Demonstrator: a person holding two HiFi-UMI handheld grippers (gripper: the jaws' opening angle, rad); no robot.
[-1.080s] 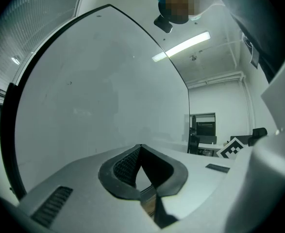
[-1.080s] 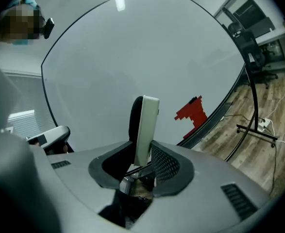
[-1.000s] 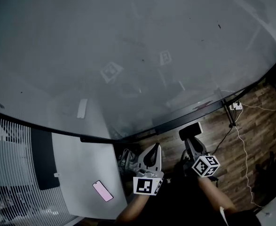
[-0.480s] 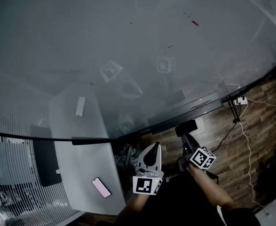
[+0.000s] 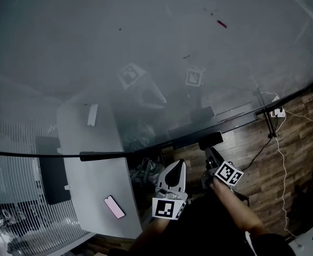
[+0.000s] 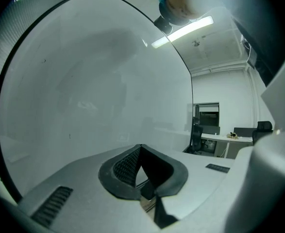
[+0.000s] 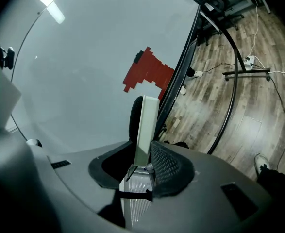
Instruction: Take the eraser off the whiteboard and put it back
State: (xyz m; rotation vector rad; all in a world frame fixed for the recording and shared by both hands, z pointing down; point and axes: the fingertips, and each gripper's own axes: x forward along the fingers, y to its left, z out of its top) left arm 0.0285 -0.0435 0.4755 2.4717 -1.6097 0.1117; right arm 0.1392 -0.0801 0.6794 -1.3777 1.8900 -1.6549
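The whiteboard fills most of the head view and carries a small red mark. My right gripper is shut on the eraser, a white block with a black felt side, held just below the board's dark lower edge. In the right gripper view the eraser stands upright between the jaws of the right gripper, close to the board's red patch. My left gripper hangs lower and to the left. In its own view the left gripper is shut on nothing and faces the bare board.
A grey desk with a pink phone stands under the board at the left. On the wooden floor at the right are a white cable and socket block and the board's stand leg.
My right gripper has rolled with the eraser in it, and its marker cube has turned. The head view has shifted, which brings the red mark into sight. The left gripper has barely moved.
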